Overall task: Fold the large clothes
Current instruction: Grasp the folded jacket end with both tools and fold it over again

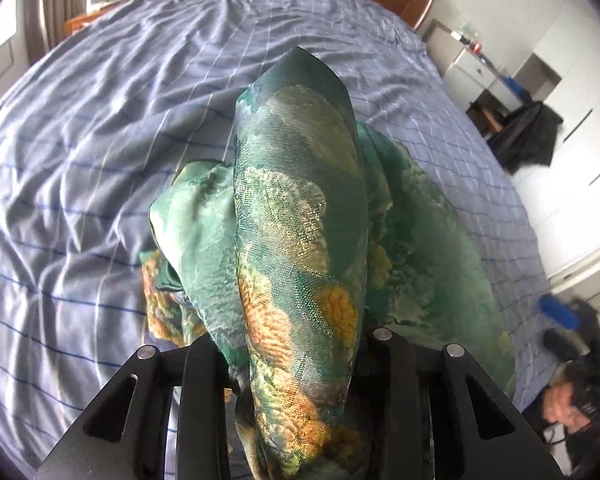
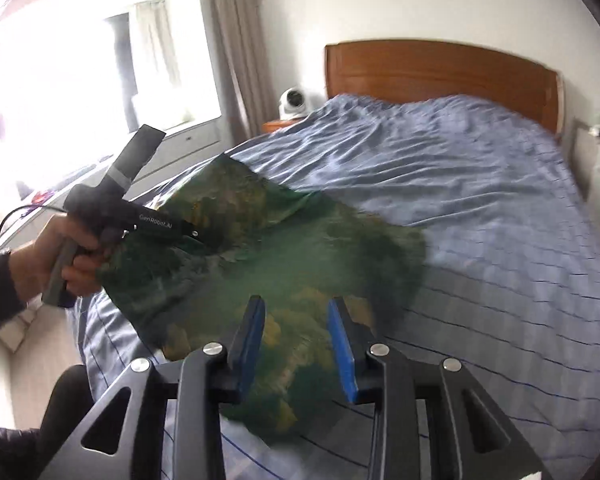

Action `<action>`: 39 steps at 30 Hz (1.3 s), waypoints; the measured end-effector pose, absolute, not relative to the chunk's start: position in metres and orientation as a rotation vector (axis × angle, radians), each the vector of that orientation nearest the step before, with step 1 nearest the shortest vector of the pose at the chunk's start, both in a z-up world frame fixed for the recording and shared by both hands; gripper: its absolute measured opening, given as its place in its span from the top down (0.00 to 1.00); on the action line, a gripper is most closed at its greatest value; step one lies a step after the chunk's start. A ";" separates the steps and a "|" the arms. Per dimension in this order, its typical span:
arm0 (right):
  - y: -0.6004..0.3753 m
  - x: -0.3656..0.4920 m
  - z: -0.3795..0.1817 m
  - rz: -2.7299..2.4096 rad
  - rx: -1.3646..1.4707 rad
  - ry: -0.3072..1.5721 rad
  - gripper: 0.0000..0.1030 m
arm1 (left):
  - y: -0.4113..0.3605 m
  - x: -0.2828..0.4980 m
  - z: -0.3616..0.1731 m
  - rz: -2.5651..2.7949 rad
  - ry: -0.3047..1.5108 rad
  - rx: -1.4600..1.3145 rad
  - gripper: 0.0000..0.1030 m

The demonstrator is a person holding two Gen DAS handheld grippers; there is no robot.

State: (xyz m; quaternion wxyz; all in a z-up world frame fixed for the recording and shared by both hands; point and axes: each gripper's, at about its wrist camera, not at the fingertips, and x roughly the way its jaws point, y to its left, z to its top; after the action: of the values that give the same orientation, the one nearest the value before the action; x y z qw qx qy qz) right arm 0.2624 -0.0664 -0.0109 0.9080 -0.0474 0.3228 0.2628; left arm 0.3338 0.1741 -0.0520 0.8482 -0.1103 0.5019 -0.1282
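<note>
Nearest the left lens, the cloth (image 1: 300, 220) bulges up through the left hand-held gripper (image 1: 295, 364), clamped on a fold so the rest hangs to the bed (image 1: 79, 160) and can be carried over for a fold. The right hand-held gripper (image 2: 295, 344) stands open and empty over the cloth's near edge, apparently ready to take a second corner

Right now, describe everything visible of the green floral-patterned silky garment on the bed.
The green floral-patterned silky garment is glossy, woven-looking cloth with orange and gold blooms. It lies bunched and partly spread on the blue checked bedsheet, near the bed's foot. The left gripper is shut on a thick fold that bulges up between its fingers. The right gripper hovers open above the nearer edge; blur hides whether its pads touch the cloth.
</note>
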 end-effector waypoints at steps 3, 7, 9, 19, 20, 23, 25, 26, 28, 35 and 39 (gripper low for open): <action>-0.038 0.278 -0.046 0.570 -0.148 0.747 0.67 | 0.182 0.335 -0.071 -0.273 1.064 -0.268 0.65; -0.022 0.293 -0.106 0.520 -0.194 0.897 0.68 | 0.195 0.341 -0.107 -0.303 1.079 -0.333 0.59; -0.021 0.298 -0.119 0.499 -0.184 0.911 0.69 | 0.198 0.344 -0.121 -0.314 1.069 -0.368 0.57; -0.014 0.354 -0.047 0.533 -0.125 1.017 0.69 | 0.222 0.335 -0.097 -0.384 1.061 -0.436 0.39; -0.012 0.364 -0.040 0.523 -0.115 1.001 0.69 | 0.226 0.333 -0.093 -0.379 1.061 -0.438 0.38; 0.005 0.403 -0.036 0.487 -0.132 0.972 0.69 | 0.235 0.326 -0.082 -0.367 1.051 -0.421 0.37; 0.017 0.429 -0.052 0.457 -0.146 1.009 0.68 | 0.238 0.321 -0.083 -0.344 1.046 -0.388 0.36; 0.025 0.433 -0.063 0.450 -0.153 1.033 0.68 | 0.238 0.320 -0.085 -0.324 1.050 -0.362 0.36; 0.038 0.440 -0.089 0.430 -0.187 1.076 0.68 | 0.241 0.319 -0.091 -0.287 1.052 -0.339 0.36; 0.032 0.426 -0.088 0.414 -0.222 1.023 0.68 | 0.244 0.321 -0.114 -0.259 1.066 -0.358 0.37; 0.001 0.383 -0.066 0.482 -0.212 0.952 0.68 | 0.241 0.322 -0.116 -0.253 1.065 -0.338 0.37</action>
State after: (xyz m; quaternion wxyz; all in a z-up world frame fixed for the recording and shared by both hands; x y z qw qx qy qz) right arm 0.3826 0.0006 -0.0657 0.8557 -0.1008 0.4528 0.2294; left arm 0.3220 0.2408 -0.1156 0.8405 -0.1600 0.5037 -0.1197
